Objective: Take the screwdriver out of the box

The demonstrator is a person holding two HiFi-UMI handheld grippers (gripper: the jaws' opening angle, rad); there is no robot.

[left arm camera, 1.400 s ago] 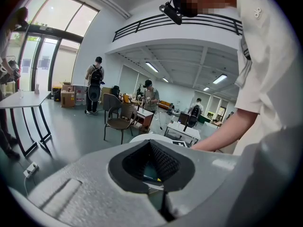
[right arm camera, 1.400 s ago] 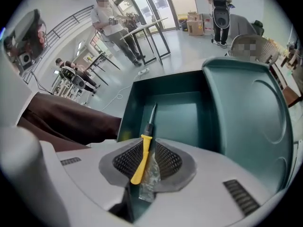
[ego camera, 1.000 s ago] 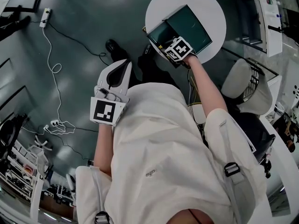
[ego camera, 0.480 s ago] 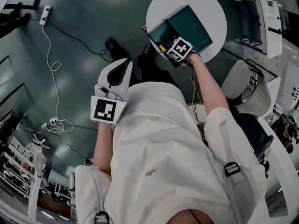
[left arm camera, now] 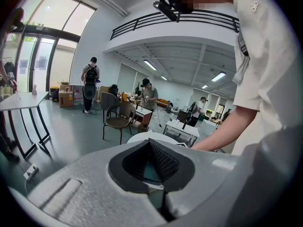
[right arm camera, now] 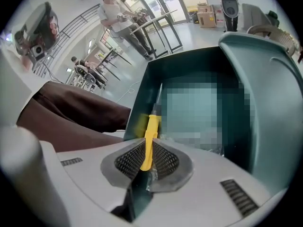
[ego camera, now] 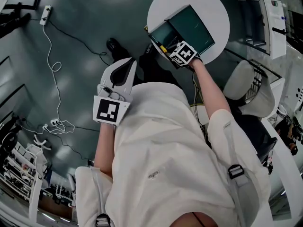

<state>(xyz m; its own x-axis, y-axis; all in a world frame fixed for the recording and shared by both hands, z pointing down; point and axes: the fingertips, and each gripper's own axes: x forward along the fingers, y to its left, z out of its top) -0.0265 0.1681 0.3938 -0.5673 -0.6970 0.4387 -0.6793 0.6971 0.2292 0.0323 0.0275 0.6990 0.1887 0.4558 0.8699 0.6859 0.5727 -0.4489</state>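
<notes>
A dark teal box stands open on a round white table. Inside, against the box's left wall, lies a screwdriver with a yellow handle; its shaft points deeper into the box. My right gripper reaches down over the box's near edge. Its jaws are closing, and the pads press the yellow handle from both sides. In the head view the right gripper sits at the box's near corner. My left gripper hangs shut and empty beside my body, well away from the table, and the left gripper looks toward the room.
The box's lid stands raised at the right. A pale chair is right of the table. A white cable and a power strip lie on the floor at left. People, tables and chairs fill the far room.
The right gripper's marker cube has turned slightly at the box's near edge. The left gripper has stayed where it was.
</notes>
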